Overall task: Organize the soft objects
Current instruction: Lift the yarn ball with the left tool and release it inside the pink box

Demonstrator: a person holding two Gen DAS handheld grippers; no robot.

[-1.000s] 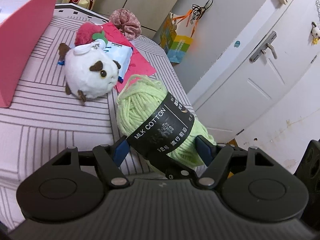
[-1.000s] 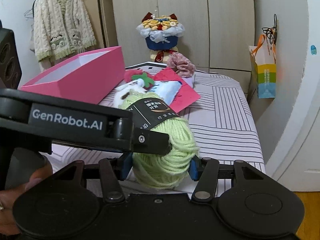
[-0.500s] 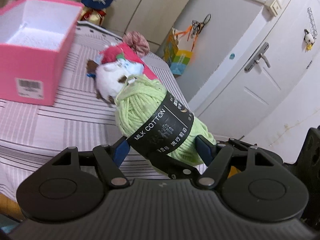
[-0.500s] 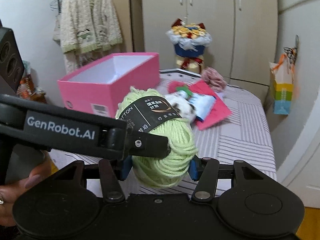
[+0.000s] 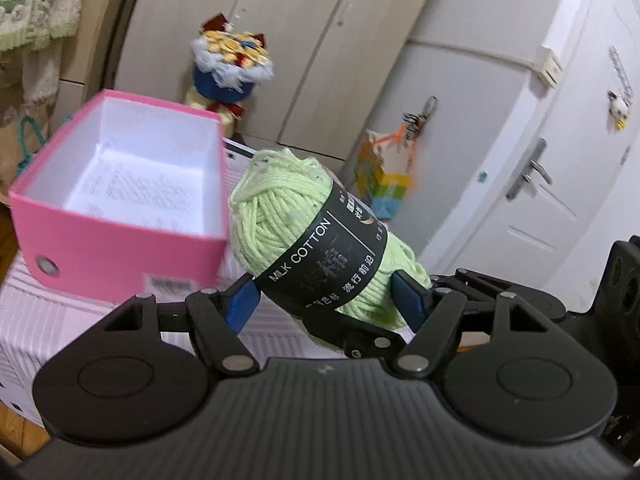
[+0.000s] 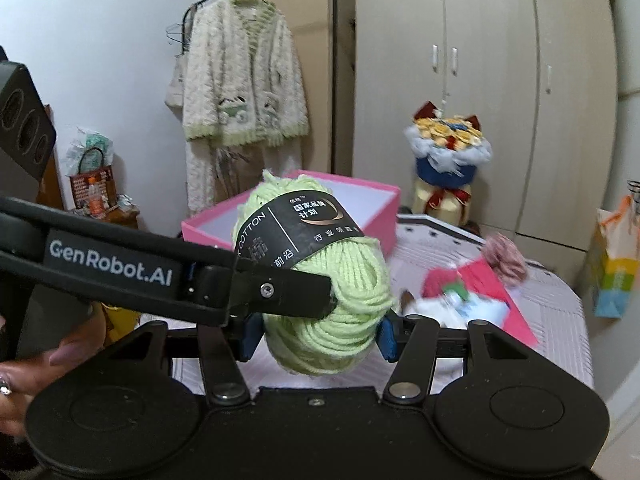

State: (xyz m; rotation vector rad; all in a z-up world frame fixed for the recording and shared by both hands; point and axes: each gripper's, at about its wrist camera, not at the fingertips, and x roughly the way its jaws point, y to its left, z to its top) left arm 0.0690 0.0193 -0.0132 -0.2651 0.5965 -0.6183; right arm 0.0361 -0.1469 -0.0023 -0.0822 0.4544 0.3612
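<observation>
A light green yarn ball (image 5: 288,216) with a black "MILK COTTON" band is held in the air by both grippers. My left gripper (image 5: 326,300) is shut on it, and my right gripper (image 6: 318,338) is shut on the same yarn ball (image 6: 344,300) from another side. The open pink box (image 5: 120,204) with a white inside stands on the striped bed, just left of and behind the yarn; it also shows in the right wrist view (image 6: 368,204). Other soft objects, a red-and-white plush (image 6: 440,292) and a pink scrunchie (image 6: 504,258), lie blurred on the bed to the right.
A flower bouquet (image 6: 448,160) stands behind the box by the wardrobe. A red card (image 6: 516,312) lies under the plush. A colourful paper bag (image 6: 616,272) hangs at right. A cardigan (image 6: 244,92) hangs at the back left. A white door (image 5: 532,184) is at right.
Both grippers have lifted the yarn ball and swung left toward the pink box; the box now looms larger beside the yarn, and the plush has dropped out of the left view.
</observation>
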